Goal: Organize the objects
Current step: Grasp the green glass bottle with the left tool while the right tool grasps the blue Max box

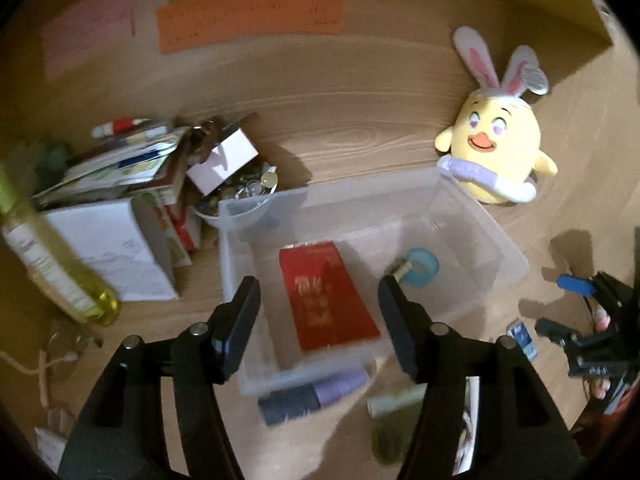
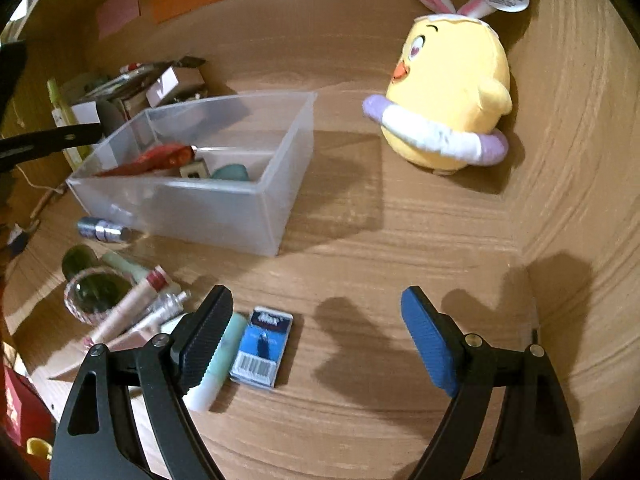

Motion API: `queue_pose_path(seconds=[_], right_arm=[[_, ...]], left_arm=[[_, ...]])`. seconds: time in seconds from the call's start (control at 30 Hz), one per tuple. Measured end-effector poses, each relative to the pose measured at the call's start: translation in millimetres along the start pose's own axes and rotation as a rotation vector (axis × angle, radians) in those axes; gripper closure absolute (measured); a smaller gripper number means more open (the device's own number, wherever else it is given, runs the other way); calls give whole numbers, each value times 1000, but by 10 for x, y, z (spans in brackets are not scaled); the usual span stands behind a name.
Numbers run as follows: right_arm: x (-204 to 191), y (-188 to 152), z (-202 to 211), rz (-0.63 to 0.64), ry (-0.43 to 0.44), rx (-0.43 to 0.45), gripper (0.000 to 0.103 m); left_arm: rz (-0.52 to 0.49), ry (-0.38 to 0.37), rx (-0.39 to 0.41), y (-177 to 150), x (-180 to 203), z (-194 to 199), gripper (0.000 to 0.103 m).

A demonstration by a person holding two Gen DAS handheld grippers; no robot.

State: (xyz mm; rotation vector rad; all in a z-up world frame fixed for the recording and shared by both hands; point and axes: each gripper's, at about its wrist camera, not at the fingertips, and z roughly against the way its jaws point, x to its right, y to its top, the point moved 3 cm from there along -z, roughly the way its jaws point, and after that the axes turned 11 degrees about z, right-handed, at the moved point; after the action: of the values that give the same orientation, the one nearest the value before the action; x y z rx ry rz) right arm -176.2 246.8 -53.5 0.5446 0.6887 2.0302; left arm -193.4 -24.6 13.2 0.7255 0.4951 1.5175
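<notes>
Spreading wide under everything is the wood desk [image 2: 400, 240]. Clear bin [image 2: 208, 200] sits approx centre; yellow chick plush [image 2: 448, 92] w/ bunny ears at 2 o'clock from it, apart. Inside bin: red packet [image 1: 326, 292] flat on the floor, teal ring [image 1: 422, 268] at 3 o'clock of it. Left claw [image 1: 320, 312] hovers over bin's near edge, jaws apart, nothing btwn pads. Right claw [image 2: 316, 332] is spread wide over bare desk, empty; small blue card pack [image 2: 262, 348] lies just inside its left finger, pale tube [image 2: 218, 356] beside it.
</notes>
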Motion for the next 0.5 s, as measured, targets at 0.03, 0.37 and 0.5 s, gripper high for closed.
queue_pose_path(seconds=[0.03, 0.37, 0.5], right_arm=[[-3, -24, 4, 1, -14, -5, 19], [-137, -200, -16, 34, -36, -55, 20], [-188, -264, -50, 25, -18, -69, 21]], left_arm=[[-1, 2, 5, -53, -1, 50, 39], [0, -6, -7, -753, 8, 347, 35], [-9, -11, -23, -992, 42, 376, 33]])
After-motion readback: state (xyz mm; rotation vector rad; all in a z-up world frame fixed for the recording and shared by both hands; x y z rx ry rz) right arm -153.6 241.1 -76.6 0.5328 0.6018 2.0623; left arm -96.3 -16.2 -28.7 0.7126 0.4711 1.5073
